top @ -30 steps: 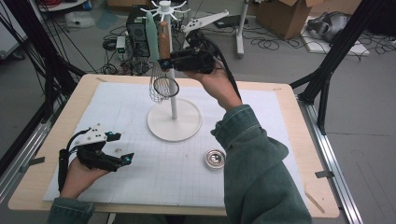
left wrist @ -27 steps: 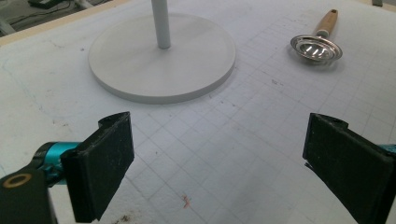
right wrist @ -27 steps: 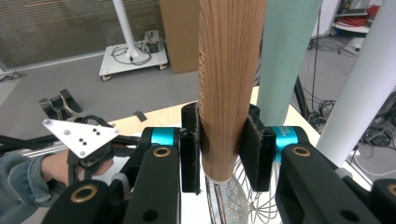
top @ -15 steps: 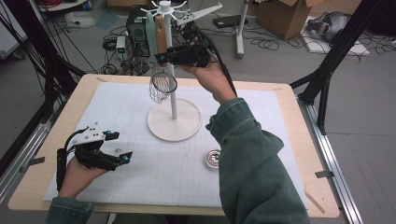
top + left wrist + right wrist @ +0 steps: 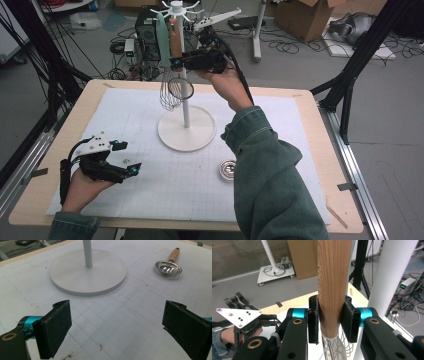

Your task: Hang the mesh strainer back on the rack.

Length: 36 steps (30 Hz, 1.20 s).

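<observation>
Clamping the whisk handle, right hand-held gripper beside stand pole

a wire whisk with a wooden handle hangs upright beside the stand's pole, apparently from a hook.

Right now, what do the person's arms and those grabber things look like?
Each hand-held gripper is black with two flat black jaws, teal-blue collars and brass-ringed holes. The left hand-held gripper carries a pale grey three-cornered plate on top. A black cable trails from the right hand-held gripper. The person wears green sleeves with stitched cuffs.
</observation>
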Tool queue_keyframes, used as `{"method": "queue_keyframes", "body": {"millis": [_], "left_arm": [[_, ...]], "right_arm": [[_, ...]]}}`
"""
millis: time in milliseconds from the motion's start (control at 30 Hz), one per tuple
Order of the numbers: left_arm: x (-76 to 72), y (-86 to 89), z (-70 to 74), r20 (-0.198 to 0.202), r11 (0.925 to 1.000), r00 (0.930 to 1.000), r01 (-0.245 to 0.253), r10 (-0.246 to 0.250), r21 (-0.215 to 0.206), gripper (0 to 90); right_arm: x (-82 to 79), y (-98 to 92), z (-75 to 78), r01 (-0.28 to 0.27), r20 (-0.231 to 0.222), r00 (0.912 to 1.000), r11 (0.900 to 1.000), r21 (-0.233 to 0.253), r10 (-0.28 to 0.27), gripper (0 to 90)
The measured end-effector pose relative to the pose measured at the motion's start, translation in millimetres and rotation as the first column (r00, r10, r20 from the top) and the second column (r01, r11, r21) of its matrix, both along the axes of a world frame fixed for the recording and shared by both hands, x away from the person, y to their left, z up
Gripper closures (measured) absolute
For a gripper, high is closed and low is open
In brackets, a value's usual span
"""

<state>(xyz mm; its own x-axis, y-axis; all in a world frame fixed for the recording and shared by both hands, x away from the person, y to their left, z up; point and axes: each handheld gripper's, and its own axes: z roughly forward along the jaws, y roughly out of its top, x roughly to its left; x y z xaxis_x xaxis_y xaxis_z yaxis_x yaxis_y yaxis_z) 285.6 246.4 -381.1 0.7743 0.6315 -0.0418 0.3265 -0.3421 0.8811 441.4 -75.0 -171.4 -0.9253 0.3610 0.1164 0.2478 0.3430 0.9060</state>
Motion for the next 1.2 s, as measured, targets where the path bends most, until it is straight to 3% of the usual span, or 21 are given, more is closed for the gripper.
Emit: {"method": "queue_keyframes", "body": {"millis": [367,667,1033,1200], "left_arm": [[0.9,-0.8,0.1,-0.004,1.0,0.9999,0.01,-0.01,-0.001,9.3],[1.0,-0.9,-0.3,-0.006,1.0,1.0,0.002,-0.002,-0.005,9.3],[1.3,-0.6,-0.4,-0.012,1.0,0.9999,0.009,-0.009,-0.002,9.3],[1.4,-0.4,-0.4,-0.01,1.0,0.9999,0.007,-0.007,-0.002,9.3]], "right_arm": [[-0.7,-5.3,-4.3,0.0,0.009,1.0,1.0,0.012,0.0,66.0],[-2.2,-23.5,-10.0,0.0,0.009,1.0,0.999,0.05,0.0,66.1],[-4.7,-42.3,-7.3,-0.027,0.019,0.9995,0.996,0.079,0.026,81.5],[-6.3,-51.8,-2.1,-0.013,0.034,0.9994,0.995,0.098,0.01,89.4]]}}
